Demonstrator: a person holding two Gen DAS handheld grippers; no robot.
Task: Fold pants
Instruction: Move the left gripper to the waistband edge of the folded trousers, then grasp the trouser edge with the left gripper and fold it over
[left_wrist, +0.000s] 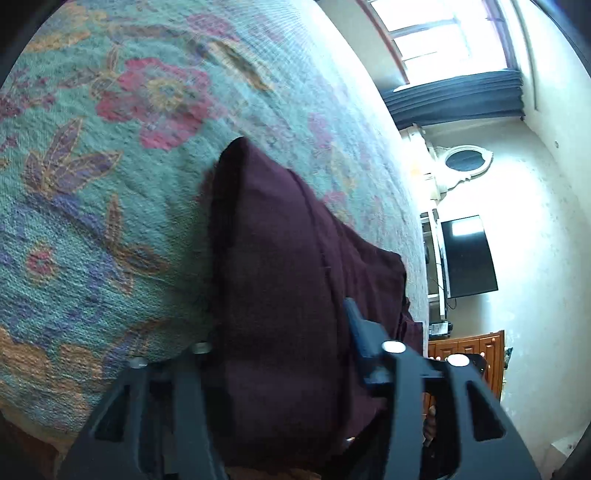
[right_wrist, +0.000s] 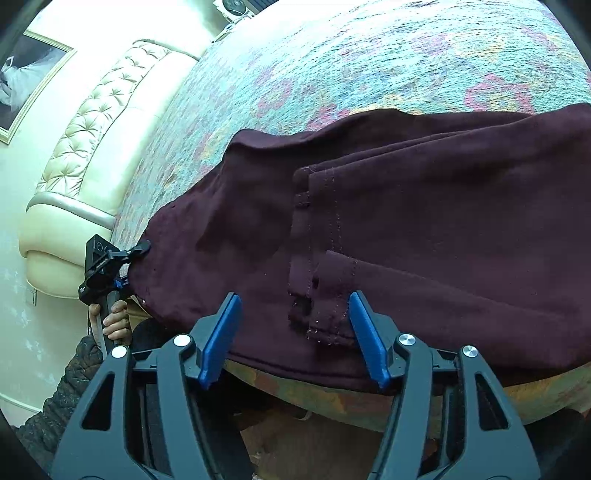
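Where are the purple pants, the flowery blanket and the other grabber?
pants (right_wrist: 461, 229): right wrist view, on the flat top layer.
blanket (left_wrist: 110, 184): left wrist view, on a bare flowery patch.
left gripper (right_wrist: 138, 251): right wrist view, at its tips on the pants' edge.

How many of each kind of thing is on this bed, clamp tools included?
Maroon pants: 1
Floral bedspread: 1
Hand-held grippers: 2, the left gripper at the pants' far edge, the right gripper at the hems
Total: 4

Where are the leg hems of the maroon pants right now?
In the right wrist view, the leg hems lie folded on the pants' upper part, at the bed's near edge, between the right hand-held gripper's open blue fingers.
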